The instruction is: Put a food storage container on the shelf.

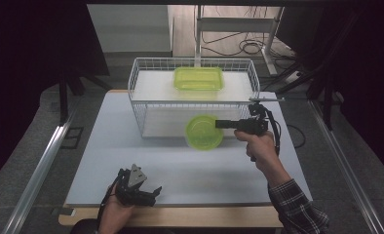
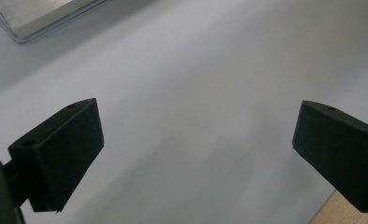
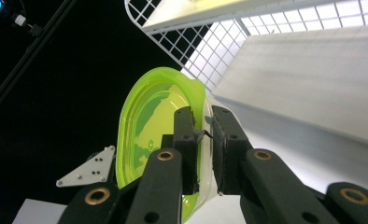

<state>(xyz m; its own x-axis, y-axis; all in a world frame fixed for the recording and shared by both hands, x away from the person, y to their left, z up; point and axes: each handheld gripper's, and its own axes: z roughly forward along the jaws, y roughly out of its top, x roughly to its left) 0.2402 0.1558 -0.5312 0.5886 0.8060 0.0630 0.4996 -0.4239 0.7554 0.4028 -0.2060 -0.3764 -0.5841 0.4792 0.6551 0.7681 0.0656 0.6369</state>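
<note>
Clearly the right gripper [image 1: 218, 124] is clamped on the rim of the round green bowl [image 1: 203, 131], one jaw inside the wall and one outside, which gives a firm hold on thin plastic. The bowl hangs tilted just in front of the wire basket [image 1: 140, 105], off the table [image 1: 131, 156], probably on its way over the basket wall to join the green tub [image 1: 198, 78] already inside. The left gripper [image 1: 151, 191] rests near the table's near edge, jaws wide apart and empty, keeping out of the way.

wire basket [image 1: 146, 97], rectangular green container [image 1: 199, 78], white table [image 1: 131, 151]
</note>
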